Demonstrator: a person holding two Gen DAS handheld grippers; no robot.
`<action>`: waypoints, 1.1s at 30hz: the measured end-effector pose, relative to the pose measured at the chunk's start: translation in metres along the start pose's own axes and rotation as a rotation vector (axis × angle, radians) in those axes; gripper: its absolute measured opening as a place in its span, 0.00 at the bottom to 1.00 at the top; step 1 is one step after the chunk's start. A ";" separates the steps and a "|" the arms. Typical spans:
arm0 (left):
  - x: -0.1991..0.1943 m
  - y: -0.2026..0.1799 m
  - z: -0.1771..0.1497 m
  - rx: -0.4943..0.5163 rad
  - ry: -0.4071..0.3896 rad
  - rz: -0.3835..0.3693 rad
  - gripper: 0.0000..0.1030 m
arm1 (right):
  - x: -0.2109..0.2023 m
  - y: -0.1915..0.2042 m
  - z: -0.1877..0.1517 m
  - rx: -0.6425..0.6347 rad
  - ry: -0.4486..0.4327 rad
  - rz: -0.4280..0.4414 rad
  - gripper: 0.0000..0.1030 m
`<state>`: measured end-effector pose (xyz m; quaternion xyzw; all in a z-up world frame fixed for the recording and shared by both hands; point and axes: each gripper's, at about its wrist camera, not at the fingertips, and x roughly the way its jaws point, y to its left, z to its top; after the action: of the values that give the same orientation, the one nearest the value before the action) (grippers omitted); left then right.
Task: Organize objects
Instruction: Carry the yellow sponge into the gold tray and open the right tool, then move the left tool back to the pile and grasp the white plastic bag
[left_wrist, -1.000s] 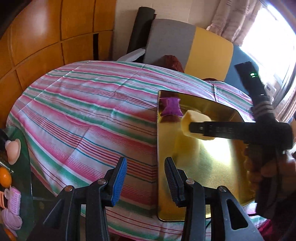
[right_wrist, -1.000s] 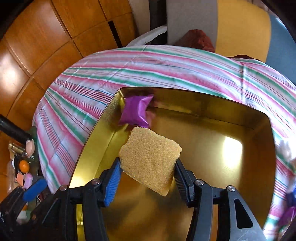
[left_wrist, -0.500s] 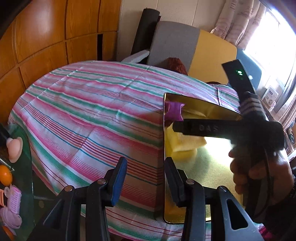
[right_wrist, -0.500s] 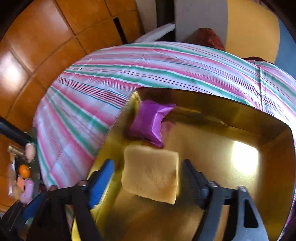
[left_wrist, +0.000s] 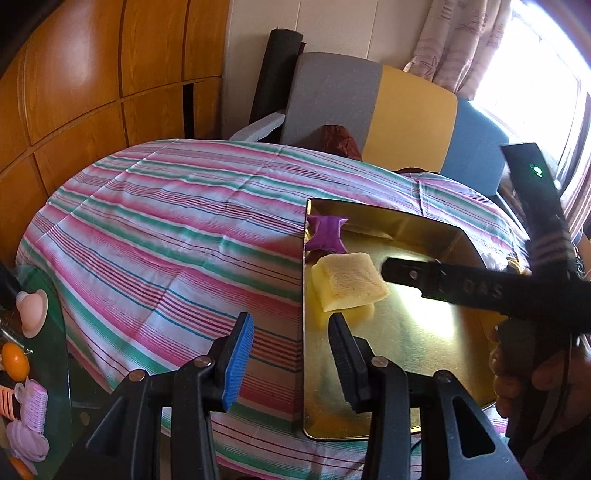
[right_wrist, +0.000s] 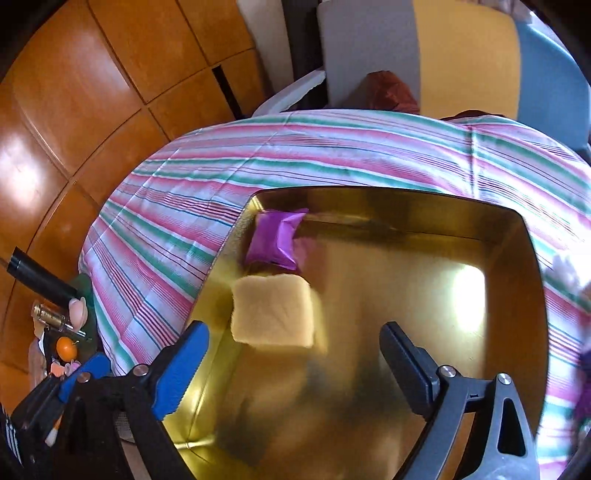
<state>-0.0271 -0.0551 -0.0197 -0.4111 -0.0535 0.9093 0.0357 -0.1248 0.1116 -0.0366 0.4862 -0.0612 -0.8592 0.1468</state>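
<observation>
A shiny gold tray (left_wrist: 406, 369) lies on the striped tablecloth (left_wrist: 166, 229). In its far left corner sits a purple packet (left_wrist: 327, 234), and a yellow sponge (left_wrist: 349, 284) lies flat just in front of it. In the right wrist view my right gripper (right_wrist: 294, 328) hangs over the tray (right_wrist: 406, 277) with its jaws opening. The sponge (right_wrist: 273, 310) rests free ahead of them, below the purple packet (right_wrist: 275, 240). My left gripper (left_wrist: 290, 328) hovers over the tray's left rim, partly open with nothing between its fingers.
A glass side table (left_wrist: 55, 332) at the far left holds an orange (left_wrist: 14, 363), pink items (left_wrist: 33, 306) and hair rollers. A grey, yellow and blue chair (left_wrist: 332, 96) stands behind the table. A hand (left_wrist: 524, 373) holds the right gripper's handle at the right.
The right gripper's jaws spread wide and let go of the sponge, which now lies flat in the tray by the purple packet. The right gripper drew back a little. The left gripper stayed put.
</observation>
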 end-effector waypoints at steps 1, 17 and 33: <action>0.000 -0.002 0.000 0.003 0.000 -0.002 0.41 | -0.005 -0.002 -0.003 -0.002 -0.008 -0.007 0.94; 0.000 -0.014 -0.006 0.041 0.016 -0.025 0.41 | -0.078 -0.060 -0.046 0.068 -0.130 -0.082 1.00; 0.007 -0.038 -0.009 0.087 0.051 -0.059 0.41 | -0.167 -0.213 -0.094 0.362 -0.217 -0.295 1.00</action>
<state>-0.0245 -0.0163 -0.0257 -0.4305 -0.0249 0.8985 0.0817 -0.0047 0.3690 -0.0015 0.4134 -0.1578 -0.8935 -0.0773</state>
